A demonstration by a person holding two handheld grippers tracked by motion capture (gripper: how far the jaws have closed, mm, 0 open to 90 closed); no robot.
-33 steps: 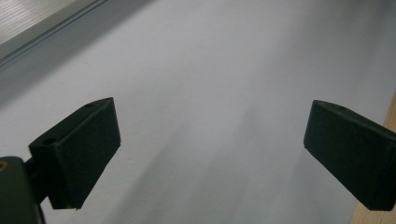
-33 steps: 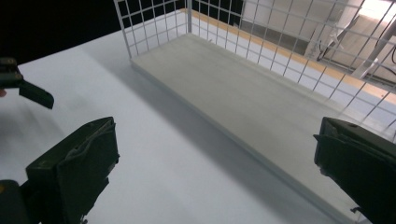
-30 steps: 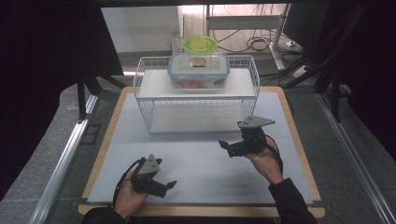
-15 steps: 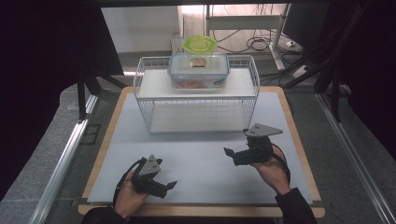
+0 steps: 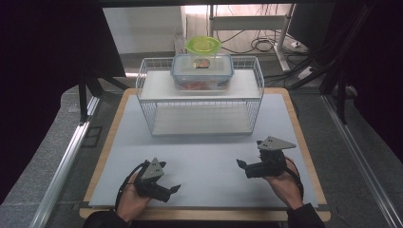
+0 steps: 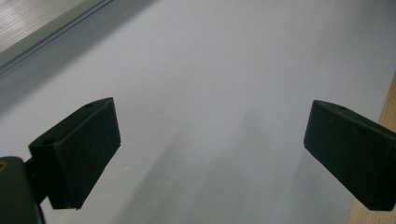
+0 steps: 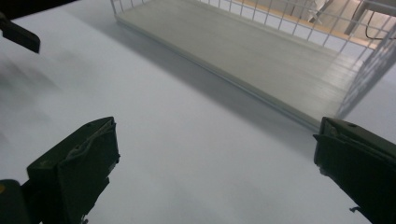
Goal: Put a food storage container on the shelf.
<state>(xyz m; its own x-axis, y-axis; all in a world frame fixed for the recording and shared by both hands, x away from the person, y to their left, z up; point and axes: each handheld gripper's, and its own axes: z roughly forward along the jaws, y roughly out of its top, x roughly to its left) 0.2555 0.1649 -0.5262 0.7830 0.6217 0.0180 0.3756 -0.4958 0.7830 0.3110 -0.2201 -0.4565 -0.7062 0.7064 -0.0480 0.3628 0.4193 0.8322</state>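
Resting near the desk's [image 5: 209, 156] front edge, both grippers, left [image 5: 172, 190] and right [image 5: 241, 166], gape empty; next likely reaching toward the box [image 5: 203, 71].

- Left gripper [image 5: 175, 189]: black body, grey three-cornered plate on top, black cable looping by the wrist.
- Right gripper [image 5: 241, 165]: black too, with a grey plate and black cable.
- Jaws: blocky black pads, small screw holes near the tips.
- Sleeves: dark.
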